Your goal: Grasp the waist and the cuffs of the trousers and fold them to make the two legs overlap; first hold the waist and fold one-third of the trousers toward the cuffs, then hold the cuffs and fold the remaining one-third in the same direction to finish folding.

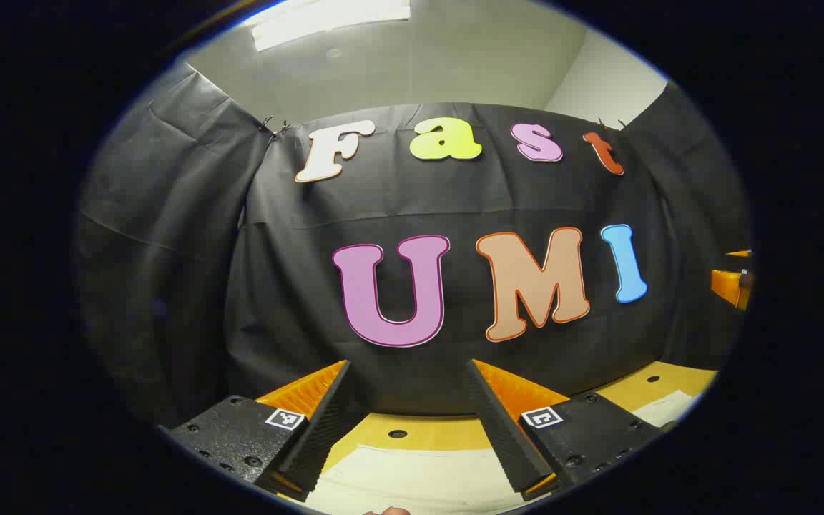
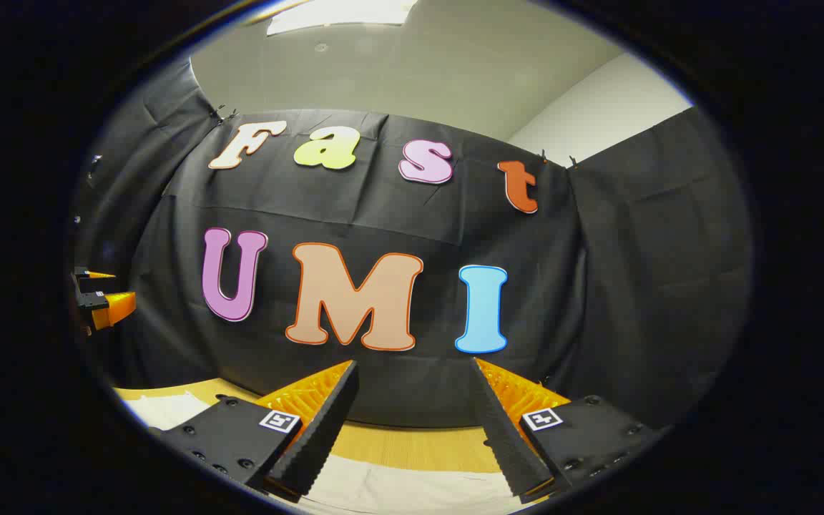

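Pale cream trousers [image 1: 412, 476] lie on the wooden table [image 1: 426, 431], low in the left gripper view; more of the cloth [image 2: 398, 490] lies under the right gripper. My left gripper [image 1: 408, 372] is held above the table, open, nothing between its fingers. My right gripper [image 2: 415, 368] is also open and holds nothing. Both point at the booth wall rather than down at the trousers. The right gripper [image 1: 734, 282] shows at the far right edge of the left gripper view, and the left gripper [image 2: 101, 300] at the far left edge of the right gripper view.
Black cloth walls close off the back and both sides of the table. The table top has small round holes [image 1: 398, 433]. A pale patch of cloth [image 1: 666, 408] lies at the table's right, another [image 2: 169, 409] at its left in the right gripper view.
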Motion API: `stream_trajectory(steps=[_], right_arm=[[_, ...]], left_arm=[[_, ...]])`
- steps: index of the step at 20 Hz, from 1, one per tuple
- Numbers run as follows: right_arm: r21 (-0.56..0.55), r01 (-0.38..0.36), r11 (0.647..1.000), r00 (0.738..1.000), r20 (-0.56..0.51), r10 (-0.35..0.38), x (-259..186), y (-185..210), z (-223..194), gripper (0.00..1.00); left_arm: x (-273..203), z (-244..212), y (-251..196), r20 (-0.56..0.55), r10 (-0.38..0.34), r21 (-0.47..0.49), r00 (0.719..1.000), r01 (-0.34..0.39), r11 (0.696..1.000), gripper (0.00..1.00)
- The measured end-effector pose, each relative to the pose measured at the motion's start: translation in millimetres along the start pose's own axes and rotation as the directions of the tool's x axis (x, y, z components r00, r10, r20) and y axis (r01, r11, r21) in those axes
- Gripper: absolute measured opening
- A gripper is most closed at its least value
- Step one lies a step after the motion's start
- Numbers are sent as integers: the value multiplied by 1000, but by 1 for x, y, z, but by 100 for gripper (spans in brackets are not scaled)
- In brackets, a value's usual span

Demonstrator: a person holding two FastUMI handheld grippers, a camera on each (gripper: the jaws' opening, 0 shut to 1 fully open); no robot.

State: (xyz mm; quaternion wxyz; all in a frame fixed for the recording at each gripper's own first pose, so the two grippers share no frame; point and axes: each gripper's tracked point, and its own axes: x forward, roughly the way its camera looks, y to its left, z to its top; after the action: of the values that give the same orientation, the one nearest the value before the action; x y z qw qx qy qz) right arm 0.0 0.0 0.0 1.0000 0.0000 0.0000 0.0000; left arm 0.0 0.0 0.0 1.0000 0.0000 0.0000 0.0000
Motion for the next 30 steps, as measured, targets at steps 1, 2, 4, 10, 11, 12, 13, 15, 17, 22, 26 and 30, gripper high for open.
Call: stream_trajectory(steps=[1,2,4,10,11,12,13,15,17,22,26,30], right_arm=[[6,4,1000,1000,-4,-4,1,-2,-1,96],[9,7,1000,1000,-6,-7,2,-4,-1,97],[13,12,1000,1000,-5,-12,2,-7,-1,97],[4,8,1000,1000,11,-8,-1,-5,8,96],[3,5,1000,1000,11,-5,-2,-3,7,97],[4,0,1000,1000,11,0,-3,-1,7,96],[3,0,1000,1000,12,0,-5,-1,8,97],[-6,-3,1000,1000,16,3,-8,1,8,97],[-11,-8,1000,1000,16,8,-8,4,8,97],[10,-26,1000,1000,9,26,-12,11,0,98],[24,-39,999,999,-22,39,-12,18,-10,97],[26,-42,999,999,-30,43,-15,20,-17,98]], left_arm=[[0,-1,0,-2,0,3,1000,0,1000,94],[-1,0,0,-1,1,7,1000,-1,1000,94],[-2,2,-1,4,0,14,1000,0,1000,94],[-8,12,-1,44,-5,-14,999,6,1000,95],[-10,11,0,42,-2,-10,999,2,1000,95],[-12,11,2,43,4,-6,999,-4,1000,94],[-15,11,6,45,8,-1,999,-8,1000,94],[-18,8,7,44,4,18,999,-5,1000,94],[-22,0,10,31,-8,62,999,6,998,94],[-38,-29,24,-32,-56,215,998,61,975,94],[-64,-65,34,-126,-95,351,988,134,927,96],[-86,-107,47,-231,-122,472,965,220,854,96]])
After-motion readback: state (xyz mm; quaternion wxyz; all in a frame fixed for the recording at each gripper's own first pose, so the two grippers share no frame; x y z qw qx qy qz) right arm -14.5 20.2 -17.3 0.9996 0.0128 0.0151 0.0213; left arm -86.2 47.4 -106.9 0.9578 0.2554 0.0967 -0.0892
